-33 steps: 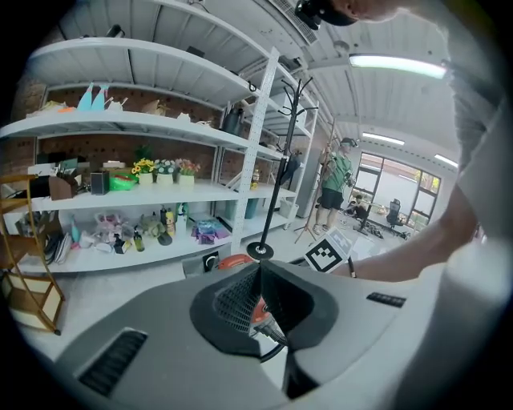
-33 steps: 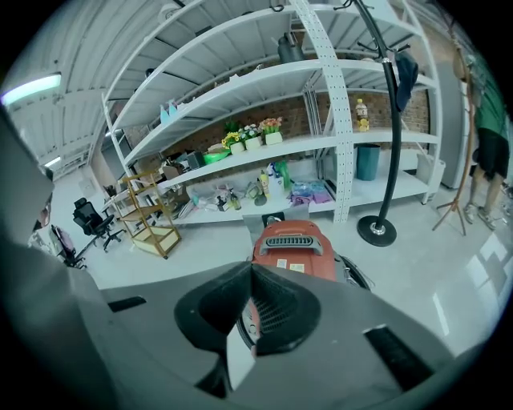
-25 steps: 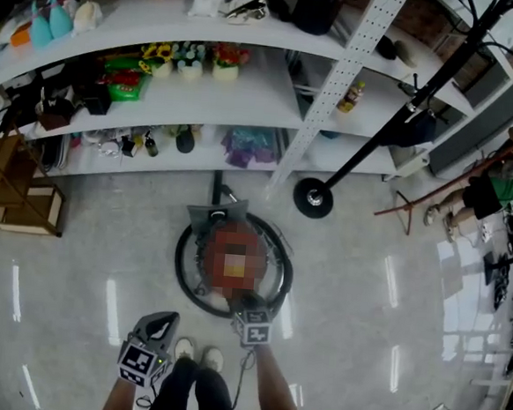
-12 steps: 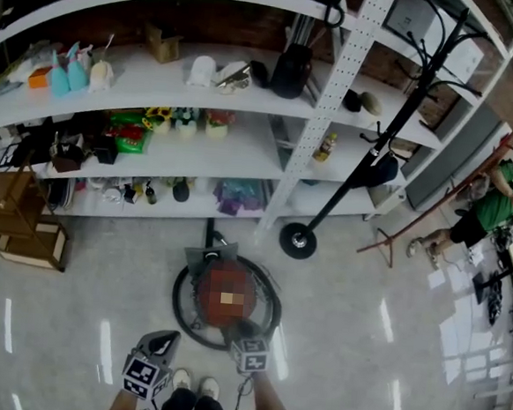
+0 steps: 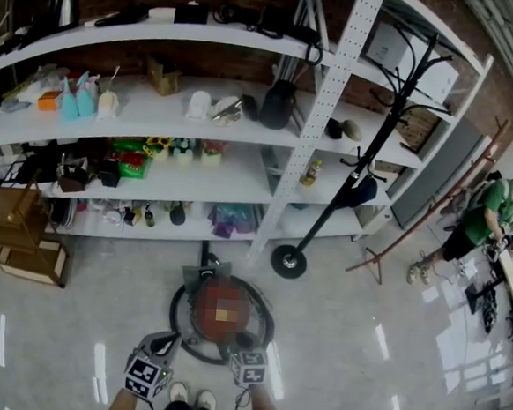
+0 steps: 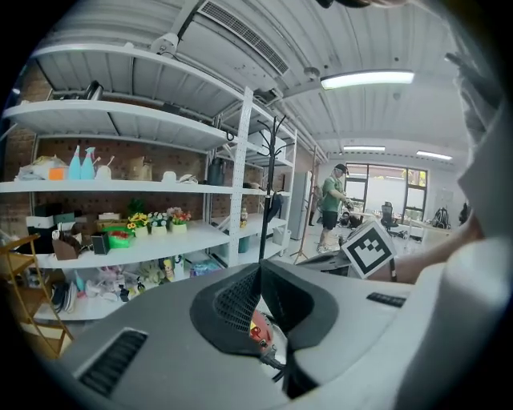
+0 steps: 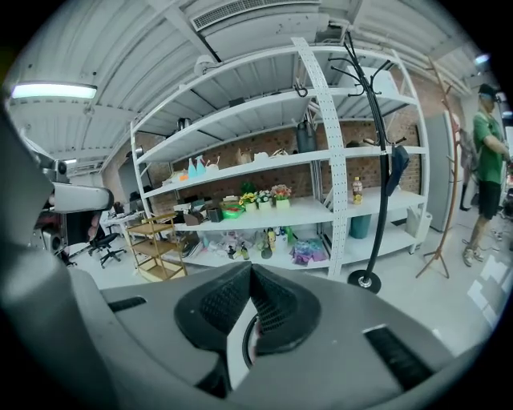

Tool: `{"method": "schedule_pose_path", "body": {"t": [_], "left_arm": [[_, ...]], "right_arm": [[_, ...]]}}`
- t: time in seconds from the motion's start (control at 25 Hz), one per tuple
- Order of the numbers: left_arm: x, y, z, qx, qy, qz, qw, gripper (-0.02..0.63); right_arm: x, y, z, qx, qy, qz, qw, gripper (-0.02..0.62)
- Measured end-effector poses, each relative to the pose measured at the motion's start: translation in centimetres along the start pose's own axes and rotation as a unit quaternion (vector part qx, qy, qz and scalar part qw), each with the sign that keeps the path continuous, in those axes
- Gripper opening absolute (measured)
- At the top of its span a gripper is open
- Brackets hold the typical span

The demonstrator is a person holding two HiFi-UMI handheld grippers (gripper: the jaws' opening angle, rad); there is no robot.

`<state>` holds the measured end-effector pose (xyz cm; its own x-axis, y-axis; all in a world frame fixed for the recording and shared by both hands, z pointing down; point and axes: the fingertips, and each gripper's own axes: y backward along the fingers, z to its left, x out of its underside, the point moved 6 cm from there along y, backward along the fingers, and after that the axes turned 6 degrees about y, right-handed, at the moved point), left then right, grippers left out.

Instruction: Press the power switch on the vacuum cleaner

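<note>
The vacuum cleaner [image 5: 206, 304], a round red canister ringed by a black hose [image 5: 176, 326], stands on the pale floor in front of my feet in the head view. My right gripper [image 5: 244, 342] hangs over the canister's near right edge, jaws closed together with nothing between them. My left gripper [image 5: 164, 340] is held at the hose's near left side, apart from the canister, and is shut too. In the left gripper view a sliver of the red vacuum cleaner [image 6: 258, 328] shows below the closed jaws. The power switch is not discernible.
Long white shelves [image 5: 241, 176] full of small goods run across the back. A black coat stand with a round base [image 5: 288, 261] rises just behind the vacuum on the right. A wooden rack [image 5: 24, 243] stands at left. A person in green [image 5: 484, 218] is far right.
The head view has tilted upward, so the shelves fill more of the picture and the vacuum sits lower. Both grippers keep their places beside the vacuum.
</note>
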<state>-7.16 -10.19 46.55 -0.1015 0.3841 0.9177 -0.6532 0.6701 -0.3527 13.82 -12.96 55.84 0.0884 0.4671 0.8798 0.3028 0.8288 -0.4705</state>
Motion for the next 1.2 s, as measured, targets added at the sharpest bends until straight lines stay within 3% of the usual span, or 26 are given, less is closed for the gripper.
{"method": "schedule_pose_path", "body": {"t": [1.2], "left_arm": [[-8.4,4.8,-3.2,0.017,-0.042,-0.072,0.9963,0.008]], "right_arm": [[-10.4,10.2,3.3,-0.008,0.029,-0.087,0.996,0.012]]}}
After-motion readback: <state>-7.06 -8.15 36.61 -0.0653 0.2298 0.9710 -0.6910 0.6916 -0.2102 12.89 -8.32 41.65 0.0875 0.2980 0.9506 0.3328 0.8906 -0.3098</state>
